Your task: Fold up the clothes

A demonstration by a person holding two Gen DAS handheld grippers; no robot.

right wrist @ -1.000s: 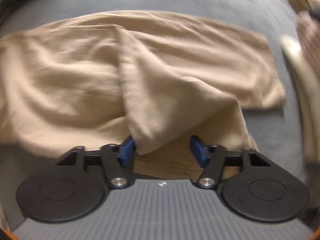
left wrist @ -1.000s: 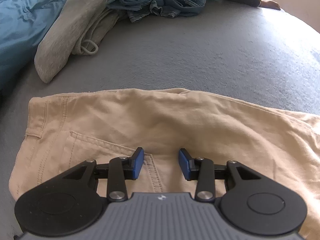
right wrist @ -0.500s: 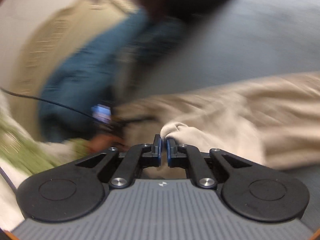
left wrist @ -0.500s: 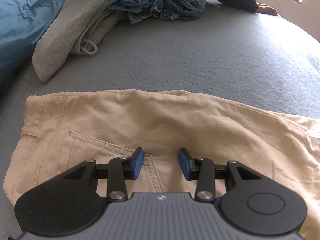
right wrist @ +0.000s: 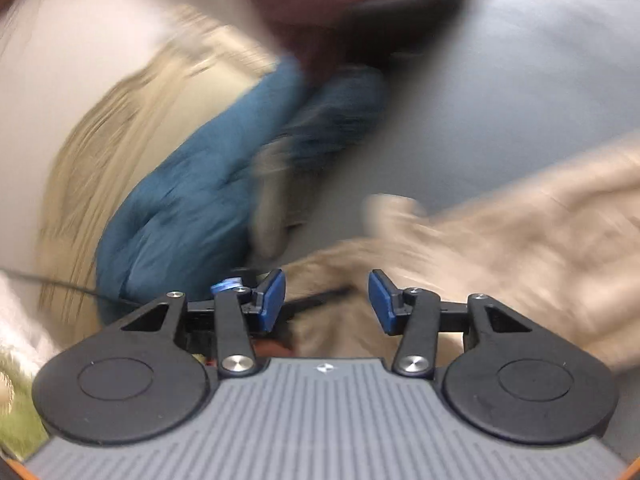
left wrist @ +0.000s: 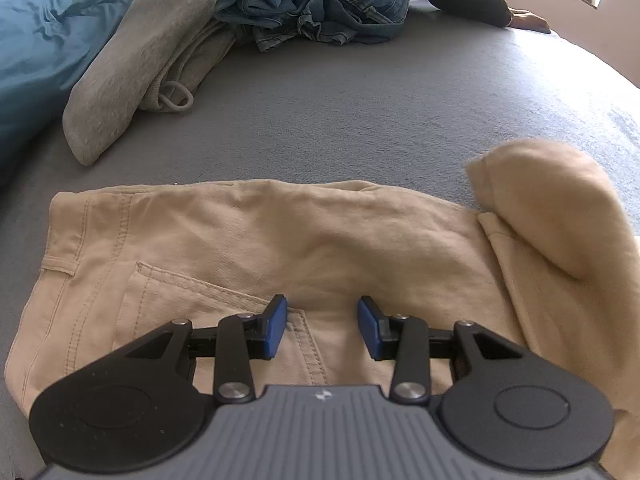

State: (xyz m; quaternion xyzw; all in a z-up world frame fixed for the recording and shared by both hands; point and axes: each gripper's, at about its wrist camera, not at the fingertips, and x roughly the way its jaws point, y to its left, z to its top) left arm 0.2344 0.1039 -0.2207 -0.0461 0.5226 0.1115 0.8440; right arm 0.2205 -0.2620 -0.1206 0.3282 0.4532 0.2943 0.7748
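Folding the tan trousers (left wrist: 304,248) over on the grey bed (left wrist: 380,112)

The left gripper (left wrist: 322,328) is hovering spread, gripping nothing, above the back pocket; the right gripper (right wrist: 327,300) is opening, nothing between its pads. The leg end (left wrist: 548,200) is dropping over. Best pinning the waist, then smoothing; a laundry pile (left wrist: 224,28) is waiting beyond.

Your left gripper (left wrist: 322,328) points steeply down, its blue pads (left wrist: 275,327) parted, nothing pinched between them. Your right gripper (right wrist: 327,299) is tilted less steeply, jaws opening, gap between the pads (right wrist: 273,299) empty; that view is motion-blurred.
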